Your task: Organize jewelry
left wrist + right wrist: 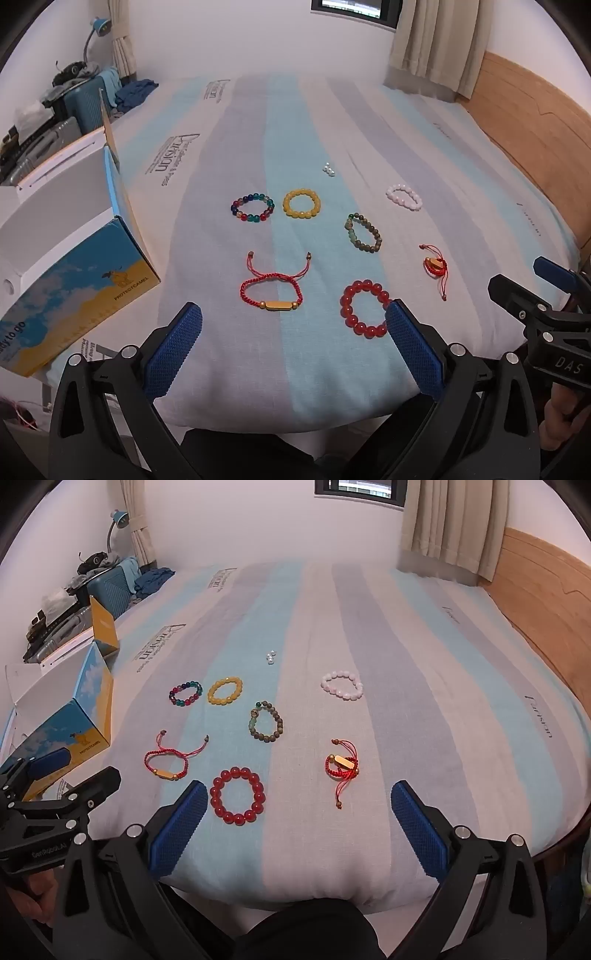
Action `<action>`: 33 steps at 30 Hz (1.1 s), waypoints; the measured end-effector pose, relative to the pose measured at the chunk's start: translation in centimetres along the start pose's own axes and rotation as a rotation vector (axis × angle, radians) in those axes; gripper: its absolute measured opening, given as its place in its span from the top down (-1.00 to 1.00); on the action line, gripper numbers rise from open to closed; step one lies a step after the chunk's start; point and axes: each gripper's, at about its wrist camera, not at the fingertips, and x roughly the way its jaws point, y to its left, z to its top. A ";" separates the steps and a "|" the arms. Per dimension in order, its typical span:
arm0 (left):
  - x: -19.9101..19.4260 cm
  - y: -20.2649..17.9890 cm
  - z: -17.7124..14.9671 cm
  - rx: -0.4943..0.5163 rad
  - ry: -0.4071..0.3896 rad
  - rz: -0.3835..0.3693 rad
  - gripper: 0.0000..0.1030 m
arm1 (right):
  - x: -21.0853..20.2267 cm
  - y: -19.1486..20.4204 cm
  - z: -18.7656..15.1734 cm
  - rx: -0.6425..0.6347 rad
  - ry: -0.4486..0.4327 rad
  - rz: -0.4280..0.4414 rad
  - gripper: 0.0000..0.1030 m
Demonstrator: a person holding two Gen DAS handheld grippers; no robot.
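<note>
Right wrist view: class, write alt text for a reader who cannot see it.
Seven bracelets lie spread on a striped bedspread, among them a red bead bracelet nearest the camera and a yellow bead bracelet farther back. The right gripper hangs open above the bed's near edge, holding nothing.

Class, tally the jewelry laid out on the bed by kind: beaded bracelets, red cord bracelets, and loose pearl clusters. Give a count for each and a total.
Beaded bracelets: 5 (multicolour, yellow, white-pink, green-brown, red)
Red cord bracelets: 2 (opened out, bunched)
Loose pearl clusters: 1
Total: 8
</note>
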 end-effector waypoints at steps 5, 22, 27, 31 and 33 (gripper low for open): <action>-0.2 0.0 -0.1 0.000 0.004 -0.004 -0.89 | 0.0 0.0 -0.1 0.002 -0.006 0.003 -0.86; 0.1 -0.1 0.2 -0.004 0.011 0.025 -0.89 | 0.1 0.1 0.1 0.000 -0.001 0.004 -0.86; 0.1 -0.6 0.1 -0.002 0.006 0.042 -0.89 | 0.2 -0.1 0.1 -0.001 -0.002 0.009 -0.86; -0.2 -0.2 0.3 -0.004 0.004 0.048 -0.89 | 0.2 -0.2 0.1 0.001 -0.003 0.008 -0.86; -0.3 -0.2 0.4 -0.006 0.000 0.054 -0.89 | 0.2 -0.2 0.1 0.002 -0.005 0.009 -0.86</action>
